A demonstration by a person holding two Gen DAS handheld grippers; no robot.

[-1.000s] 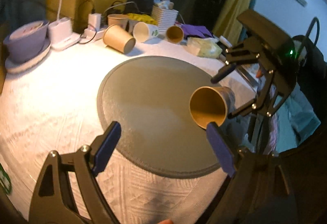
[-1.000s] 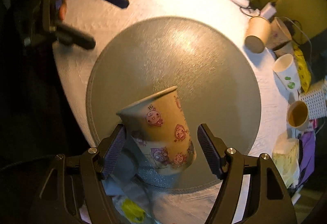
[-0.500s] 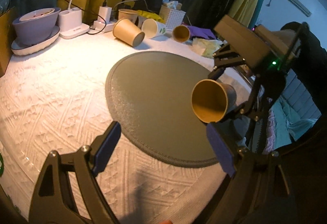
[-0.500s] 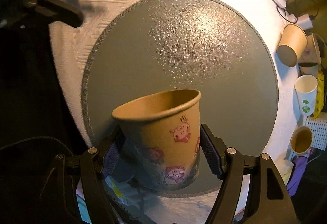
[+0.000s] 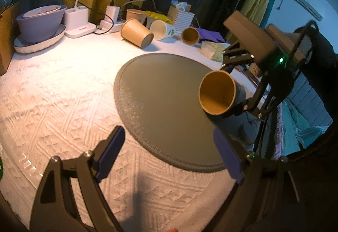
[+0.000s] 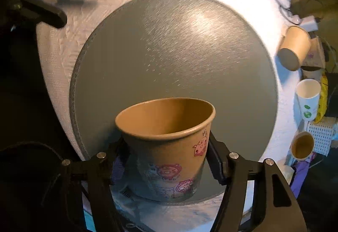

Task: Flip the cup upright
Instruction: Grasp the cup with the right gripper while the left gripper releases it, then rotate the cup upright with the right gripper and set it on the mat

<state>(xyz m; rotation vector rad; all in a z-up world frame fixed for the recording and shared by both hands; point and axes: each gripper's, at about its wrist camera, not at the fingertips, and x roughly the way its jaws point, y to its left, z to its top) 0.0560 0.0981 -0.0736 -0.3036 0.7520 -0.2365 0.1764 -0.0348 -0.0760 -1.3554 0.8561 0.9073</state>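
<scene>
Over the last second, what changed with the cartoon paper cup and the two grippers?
The right gripper, shut on the cartoon paper cup throughout, swung its mouth from tipped away toward facing up. The left gripper stayed open and empty. The round grey mat and back cups didn't move.

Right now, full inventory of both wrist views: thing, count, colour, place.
printed cup: 1, brown with pink cartoons, held in right tongs over mat's near edge
round mat: 1, grey, table centre
tablecloth: 1, white, textured
spare cups: 4 seen, three brown, one white, back edge
bowl: 1, lilac, on white plate, back left
charger base: 1, white, beside bowl
basket: 1, white, back
left tongs: open, empty
right tongs: shut on cup
</scene>
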